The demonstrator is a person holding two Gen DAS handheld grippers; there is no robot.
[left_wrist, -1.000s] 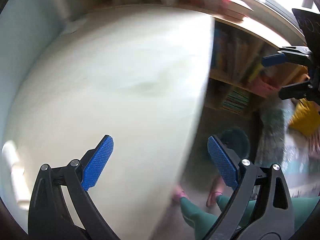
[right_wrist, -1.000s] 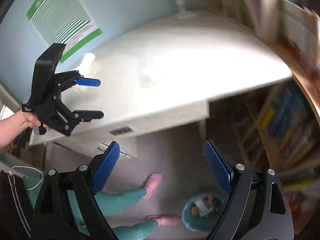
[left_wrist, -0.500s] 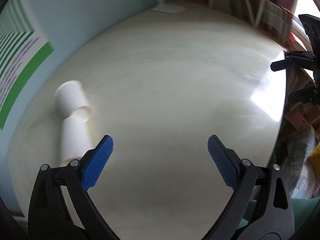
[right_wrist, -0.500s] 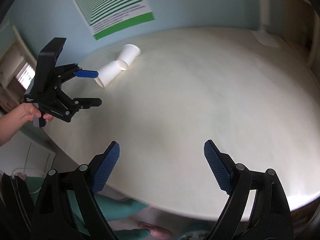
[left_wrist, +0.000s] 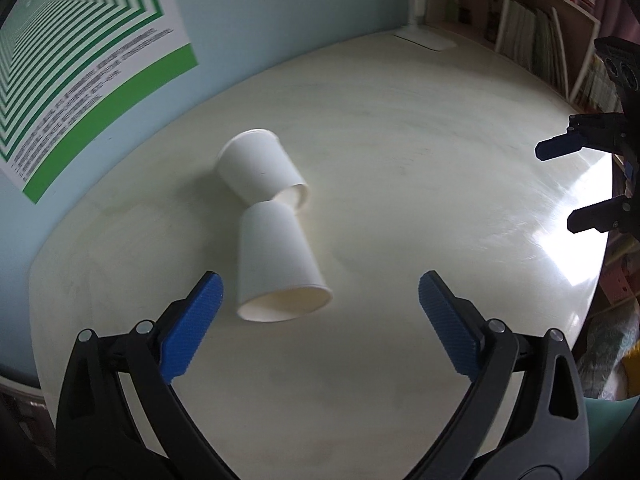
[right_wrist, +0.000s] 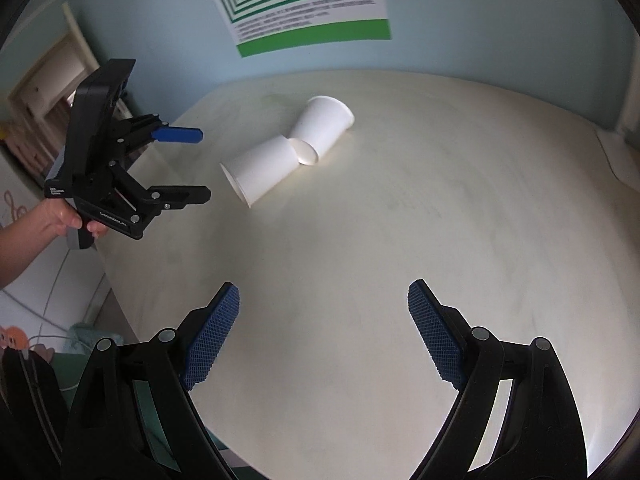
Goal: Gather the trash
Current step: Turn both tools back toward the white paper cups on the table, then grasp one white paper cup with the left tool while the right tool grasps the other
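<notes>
Looking along the left gripper (left_wrist: 318, 298), its blue fingers stand wide apart and hold nothing. Just ahead, two white paper cups lie on their sides on the pale table (left_wrist: 400, 140): the near cup (left_wrist: 278, 264) opens toward the camera, and its base touches the far cup (left_wrist: 260, 170). At the right edge, the right gripper (left_wrist: 560, 184) hovers with fingers apart.

From the right wrist, its own fingers also spread wide over bare tabletop, empty. Both cups lie well ahead, left of centre, below a green striped poster (right_wrist: 304, 4) on the blue wall.
</notes>
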